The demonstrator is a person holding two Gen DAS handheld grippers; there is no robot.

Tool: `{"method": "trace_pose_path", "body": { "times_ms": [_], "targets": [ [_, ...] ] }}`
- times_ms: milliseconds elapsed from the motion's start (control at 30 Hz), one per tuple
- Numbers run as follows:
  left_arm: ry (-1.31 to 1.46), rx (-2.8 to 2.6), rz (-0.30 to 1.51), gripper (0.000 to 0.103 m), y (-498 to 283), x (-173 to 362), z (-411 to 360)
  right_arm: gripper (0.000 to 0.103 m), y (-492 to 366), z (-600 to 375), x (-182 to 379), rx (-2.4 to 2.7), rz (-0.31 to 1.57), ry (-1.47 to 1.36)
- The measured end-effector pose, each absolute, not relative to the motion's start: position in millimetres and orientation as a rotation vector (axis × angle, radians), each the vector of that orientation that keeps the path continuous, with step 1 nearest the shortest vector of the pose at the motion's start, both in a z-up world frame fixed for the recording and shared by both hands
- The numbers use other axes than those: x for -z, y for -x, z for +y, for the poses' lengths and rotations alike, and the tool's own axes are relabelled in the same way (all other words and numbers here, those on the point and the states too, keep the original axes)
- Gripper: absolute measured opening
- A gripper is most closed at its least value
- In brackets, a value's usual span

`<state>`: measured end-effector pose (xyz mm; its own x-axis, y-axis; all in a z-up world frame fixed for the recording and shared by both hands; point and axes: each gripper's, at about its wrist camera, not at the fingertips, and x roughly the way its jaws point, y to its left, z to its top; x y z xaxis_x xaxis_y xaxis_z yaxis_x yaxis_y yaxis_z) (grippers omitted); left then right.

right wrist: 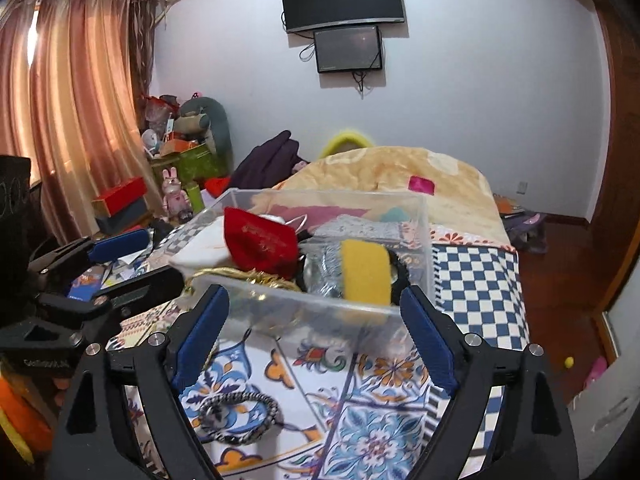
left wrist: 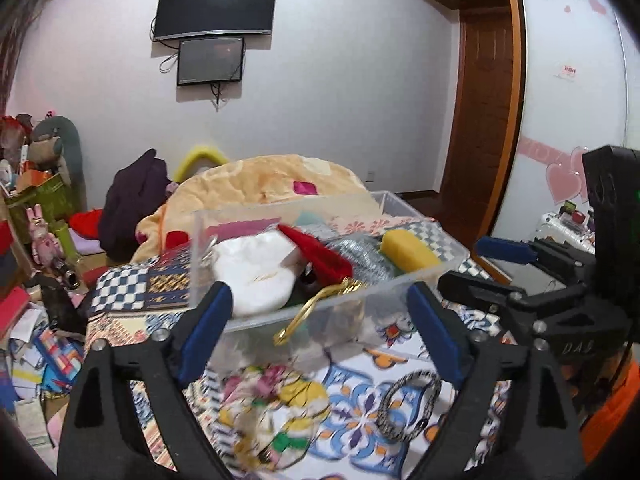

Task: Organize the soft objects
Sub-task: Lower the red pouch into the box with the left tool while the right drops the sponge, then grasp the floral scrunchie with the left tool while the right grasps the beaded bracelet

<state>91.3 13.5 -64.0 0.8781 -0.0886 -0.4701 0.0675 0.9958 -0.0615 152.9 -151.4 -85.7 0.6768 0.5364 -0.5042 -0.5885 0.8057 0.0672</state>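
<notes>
- My left gripper (left wrist: 320, 320) stands wide open with nothing between its blue pads (left wrist: 206, 322); the near wall of the clear plastic box (left wrist: 416, 280) lies just ahead of them.
- Below the left gripper, on the patterned bedspread (left wrist: 360, 400), lies a blurred bundle of soft flowery things (left wrist: 276, 408) (too smeared to name), with a black-and-white braided ring (left wrist: 408, 404) to its right.
- Inside the box, from left: a white fluffy piece (left wrist: 256, 276), a red pouch (left wrist: 320, 256), a silvery scrubber (left wrist: 360, 252) and a yellow sponge (left wrist: 408, 250); a gold-coloured handle (left wrist: 316, 308) pokes over the near rim.
- My right gripper (right wrist: 316, 332) is also spread wide and empty, its pads (right wrist: 426, 336) flanking the near corner of the box without touching it, as far as I can tell.
- Beyond the box sits a heaped orange blanket (right wrist: 400, 172) (the screens on the wall hang above it).
</notes>
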Motion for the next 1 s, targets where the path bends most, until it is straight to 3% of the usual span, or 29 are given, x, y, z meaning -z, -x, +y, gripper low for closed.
{"method": "trace_pose_path", "body": {
  "times_ms": [200,700,833,967,1000],
  "targets": [
    [0.053,0.034,0.552,0.098,-74.6,82.1,27.2,0.088,-145.5,-144.5,103.1,-0.658,0.586,0.135],
    [0.104,-0.018,0.736,0.098,-80.8,145.0,44.0,0.088,-136.0,-121.3,162.6,-0.766,0.789,0.199],
    [0.104,-0.006,0.739,0.098,-80.6,147.8,37.6,0.088,-126.2,-116.4,166.4,-0.771,0.753,0.261],
    [0.109,0.006,0.756,0.086,-84.3,152.4,36.4,0.087,-118.6,-109.2,169.7,-0.747,0.713,0.326],
    [0.101,-0.001,0.75,0.082,-83.6,152.4,35.8,0.081,-117.2,-107.8,170.7,-0.74,0.703,0.338]
  ]
}}
